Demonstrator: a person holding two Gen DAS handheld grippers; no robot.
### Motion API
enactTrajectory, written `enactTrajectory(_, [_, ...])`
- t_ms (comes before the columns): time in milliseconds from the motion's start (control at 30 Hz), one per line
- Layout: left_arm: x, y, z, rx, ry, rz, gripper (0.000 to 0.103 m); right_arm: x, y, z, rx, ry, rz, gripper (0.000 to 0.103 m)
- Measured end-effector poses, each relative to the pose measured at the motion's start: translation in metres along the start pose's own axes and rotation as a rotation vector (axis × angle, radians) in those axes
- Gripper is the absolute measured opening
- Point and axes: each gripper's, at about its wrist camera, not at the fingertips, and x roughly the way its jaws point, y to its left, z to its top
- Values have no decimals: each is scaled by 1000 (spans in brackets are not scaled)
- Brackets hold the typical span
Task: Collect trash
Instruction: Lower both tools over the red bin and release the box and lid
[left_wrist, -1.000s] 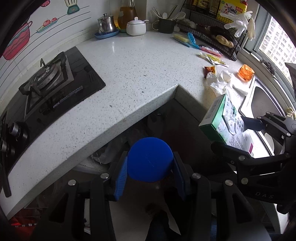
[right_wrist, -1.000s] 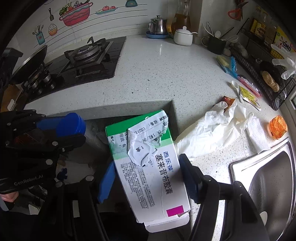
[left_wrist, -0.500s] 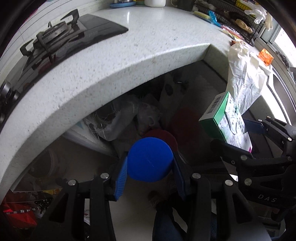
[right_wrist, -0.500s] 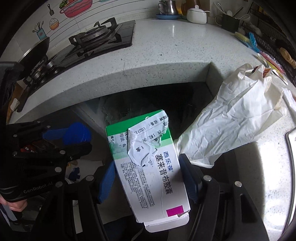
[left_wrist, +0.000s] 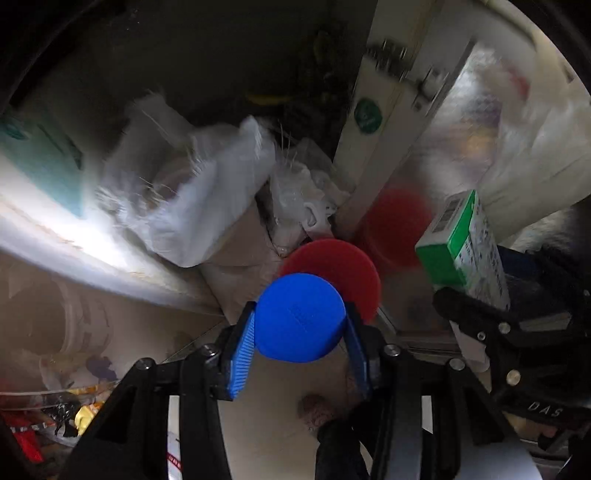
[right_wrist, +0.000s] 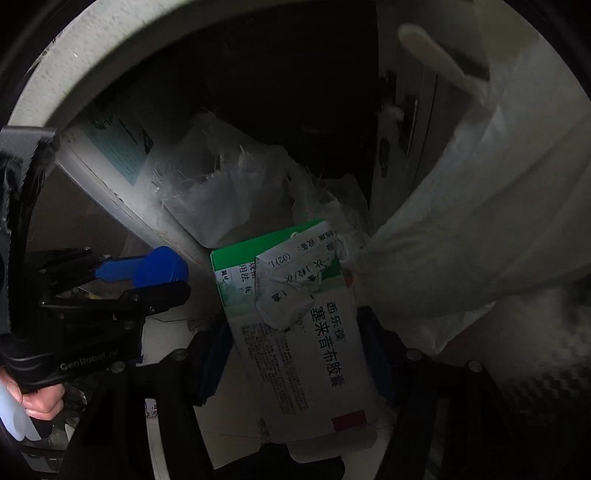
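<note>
left tool (left_wrist: 300, 332) clamps blue cap (left_wrist: 301, 317) | right tool (right_wrist: 295, 354) grips medicine box (right_wrist: 295, 332) | cupboard interior dark, blurred

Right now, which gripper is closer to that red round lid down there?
Left. The left gripper, holding a blue cap, sits just in front of the red lid; the right gripper, holding the medicine box, is off to its right.

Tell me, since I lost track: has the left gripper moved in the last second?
Yes. The left gripper, holding the blue cap, went down from above the counter to below its edge, toward the bags underneath.
</note>
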Motion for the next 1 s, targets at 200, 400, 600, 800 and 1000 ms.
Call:
enactTrajectory(200, [66,5,-3,19,22,15,43,60,-19,-7,21,31,37,63])
enactTrajectory(400, [102,16,-3,24,46,44,43,101,-25,-13,-3,80,80,63])
enactTrajectory(600, [121,23,-4,33,65,57,43,124,-20,-18,-16,113,61,64])
enactTrajectory(800, [125,24,-6,40,80,50,43,130,-16,-19,-26,141,34,65])
enactTrajectory(1000, [124,21,-3,52,88,50,43,126,-19,-23,-35,148,-36,91])
